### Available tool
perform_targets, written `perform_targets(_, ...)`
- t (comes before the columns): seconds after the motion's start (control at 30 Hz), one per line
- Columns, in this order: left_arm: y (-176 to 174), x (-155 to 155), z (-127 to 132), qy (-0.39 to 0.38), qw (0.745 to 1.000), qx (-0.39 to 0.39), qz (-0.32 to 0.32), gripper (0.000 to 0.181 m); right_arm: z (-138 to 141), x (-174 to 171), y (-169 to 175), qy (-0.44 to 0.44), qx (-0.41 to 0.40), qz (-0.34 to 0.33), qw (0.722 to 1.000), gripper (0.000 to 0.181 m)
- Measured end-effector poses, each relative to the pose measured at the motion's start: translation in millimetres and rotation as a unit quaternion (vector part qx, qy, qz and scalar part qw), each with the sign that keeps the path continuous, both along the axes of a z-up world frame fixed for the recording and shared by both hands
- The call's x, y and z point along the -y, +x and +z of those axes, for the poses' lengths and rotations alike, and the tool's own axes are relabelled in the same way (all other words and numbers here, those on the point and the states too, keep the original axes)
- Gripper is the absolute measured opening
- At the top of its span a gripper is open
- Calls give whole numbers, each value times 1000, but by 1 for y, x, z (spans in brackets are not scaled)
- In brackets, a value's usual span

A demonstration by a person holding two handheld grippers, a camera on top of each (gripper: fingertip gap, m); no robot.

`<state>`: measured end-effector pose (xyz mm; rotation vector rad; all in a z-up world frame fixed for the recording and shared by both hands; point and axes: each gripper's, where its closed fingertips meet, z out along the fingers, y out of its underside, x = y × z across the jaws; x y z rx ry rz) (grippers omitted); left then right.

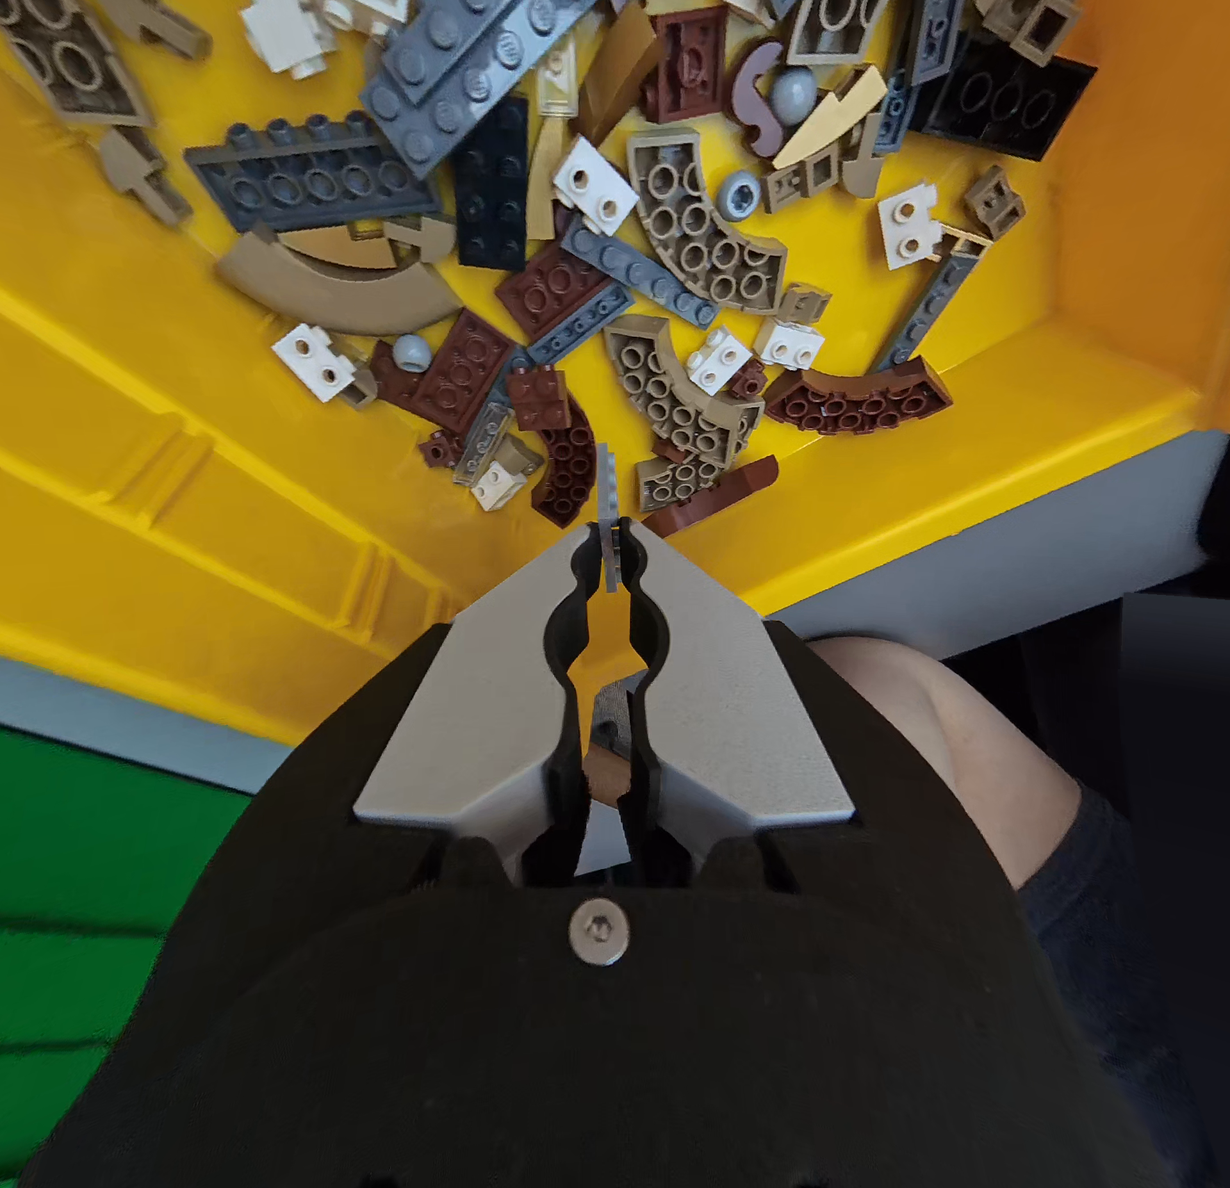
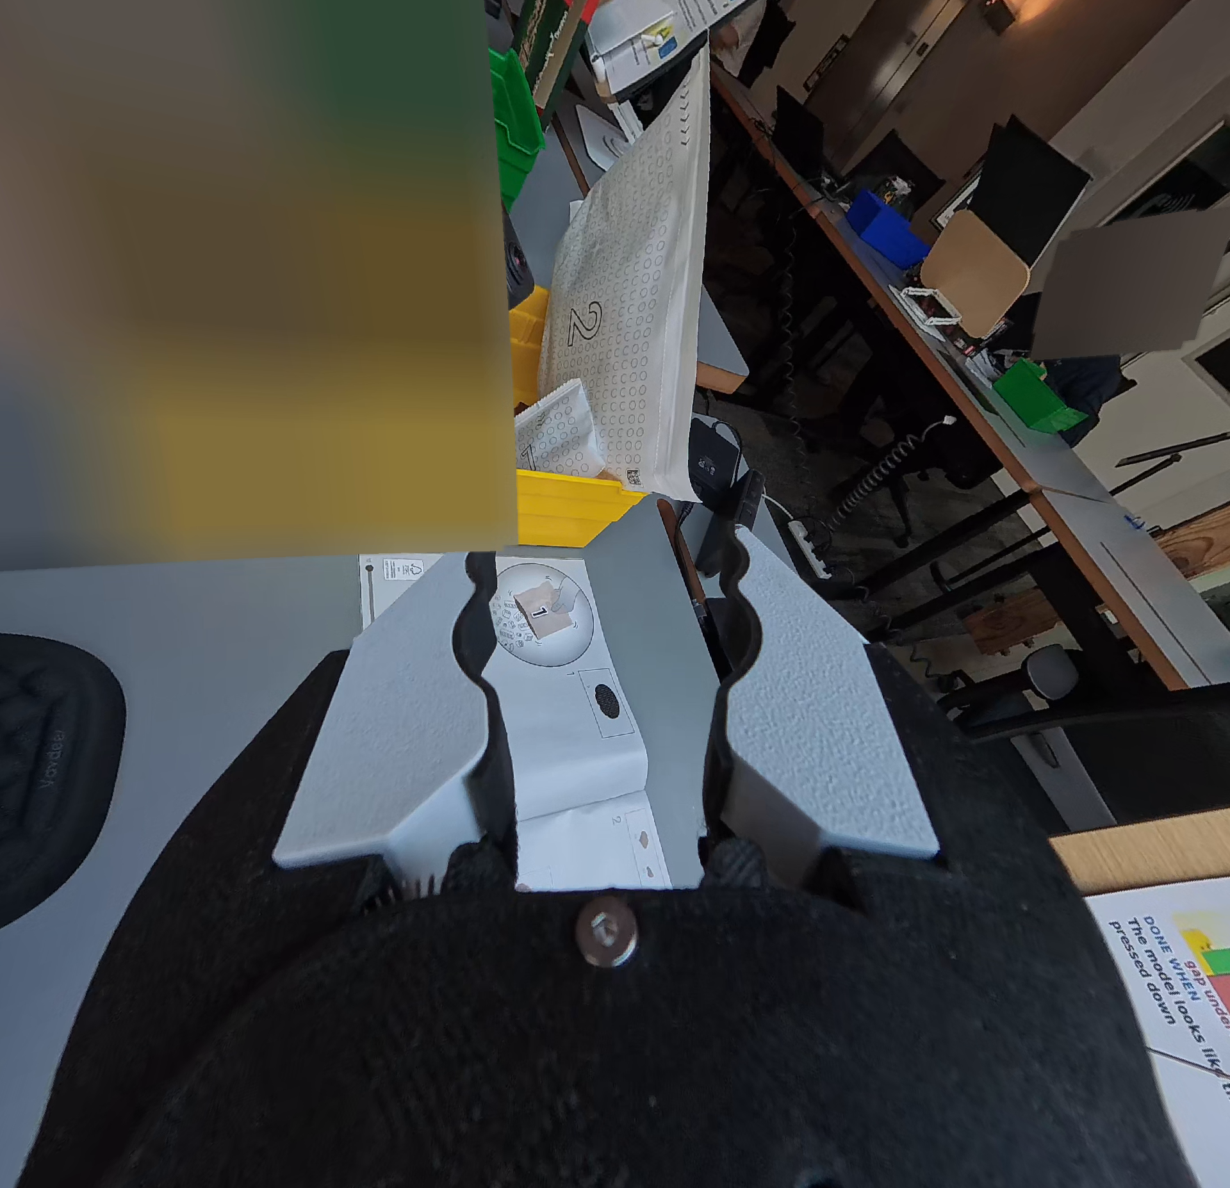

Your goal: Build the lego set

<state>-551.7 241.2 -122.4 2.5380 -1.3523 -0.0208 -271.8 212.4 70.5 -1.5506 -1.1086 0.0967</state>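
In the left wrist view a yellow bin (image 1: 200,491) holds a heap of loose lego pieces (image 1: 599,224): grey plates, tan and brown curved bricks, white small bricks. My left gripper (image 1: 614,537) is shut on a thin light grey plate (image 1: 607,484), held edge-on just above the bin's near side. In the right wrist view my right gripper (image 2: 606,564) is open and empty above the grey table (image 2: 166,624), over an open instruction booklet (image 2: 566,690).
A green bin (image 1: 66,890) lies at the lower left of the left view; a person's knee (image 1: 932,723) shows below the table edge. In the right view a yellow bin (image 2: 566,504) holds white numbered paper bags (image 2: 625,291). A black pad (image 2: 46,757) lies left. A printed sheet (image 2: 1171,996) lies right. The gap from one gripper's tips to the other's is roughly 35 cm.
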Motion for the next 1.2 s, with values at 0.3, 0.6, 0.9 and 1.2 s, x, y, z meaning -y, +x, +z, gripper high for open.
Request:
perform_targets(0.3, 16, 14, -10, -49, 997, 6, -64, 4, -2, 1, 3, -3, 3, 3, 1000, 68)
perform_targets(0.6, 24, 12, -10, -38, 994, 8, -97, 3, -4, 0, 5, -5, 5, 2, 1000, 68)
perform_targets(0.9, 20, 5, -9, -36, 999, 13, -21, 33, -5, 0, 9, -6, 10, 2, 1000, 68)
perform_targets(1.2, 64, -55, 15, 146, 977, 109, -114, 47, -5, 1, 13, -3, 13, -2, 1000, 68)
